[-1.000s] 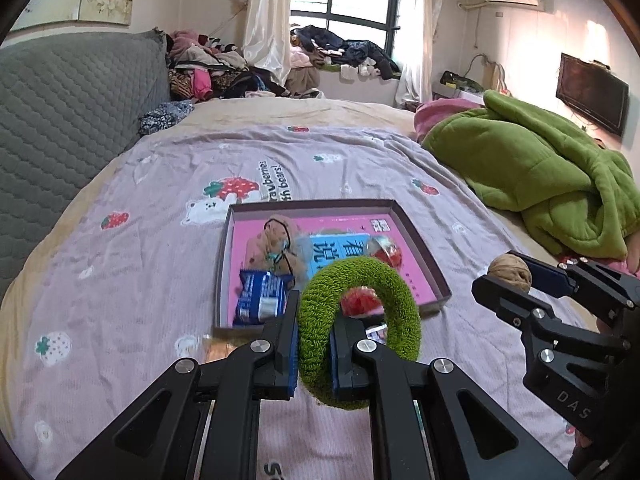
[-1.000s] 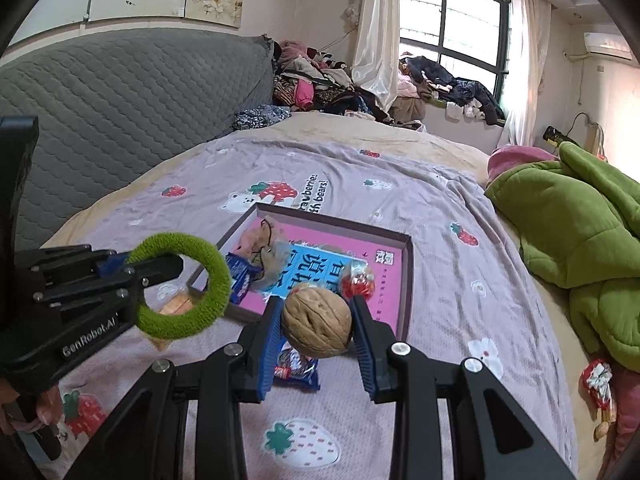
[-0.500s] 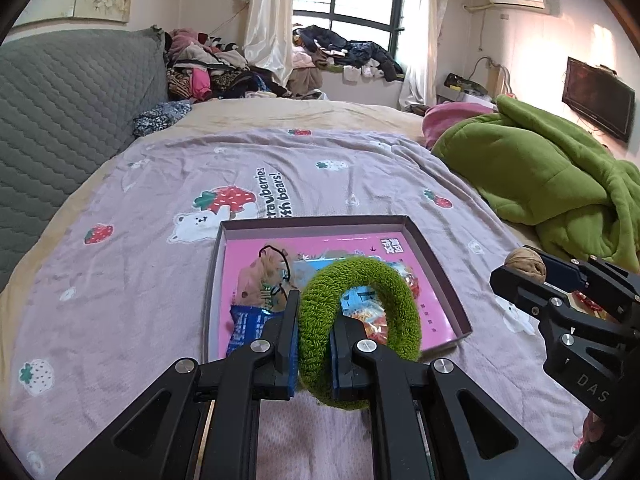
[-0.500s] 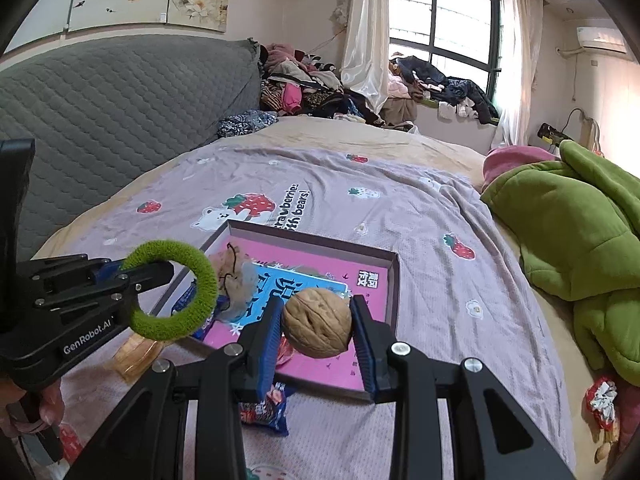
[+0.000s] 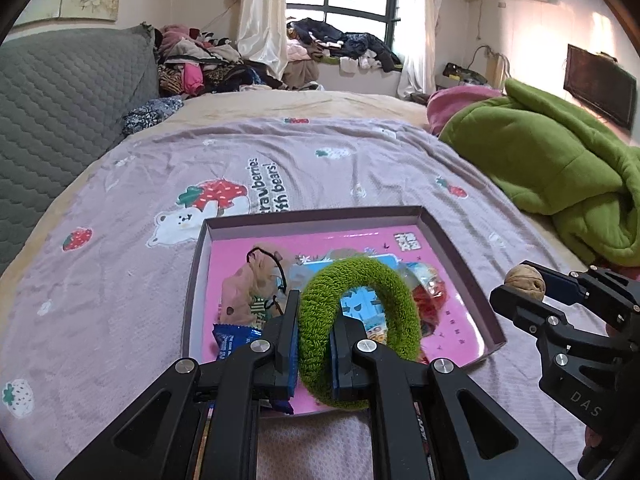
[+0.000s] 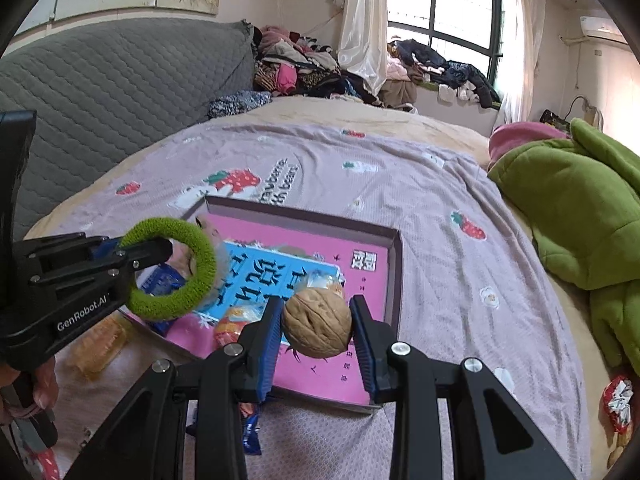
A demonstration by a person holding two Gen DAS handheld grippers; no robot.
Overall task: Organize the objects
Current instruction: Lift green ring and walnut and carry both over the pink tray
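Note:
A shallow box tray point(image 5: 316, 216) with a pink floor lies on the strawberry-print bedspread. Inside it are a brown pouch point(image 5: 248, 284), a blue wrapper point(image 5: 232, 340) and red sweets point(image 5: 432, 300). My left gripper point(image 5: 316, 310) is shut on a fuzzy green ring point(image 5: 400, 300), held upright over the tray's near left part. My right gripper point(image 6: 318, 312) is shut on a walnut point(image 6: 318, 328) above the tray's near right part. The right wrist view shows the ring point(image 6: 200, 276) to the left of the tray rim point(image 6: 394, 272). The walnut point(image 5: 524, 282) shows at the right in the left wrist view.
A green quilt point(image 5: 552, 168) is heaped along the bed's right side. A grey padded headboard point(image 5: 60, 120) bounds the left. A yellow snack pack point(image 6: 100, 344) and a blue wrapper point(image 6: 250, 428) lie near the tray's front. A red sweet point(image 6: 618, 400) lies far right.
Both grippers have moved forward and down toward the tray, still holding the ring and the walnut. The tray looks larger and closer in both views.

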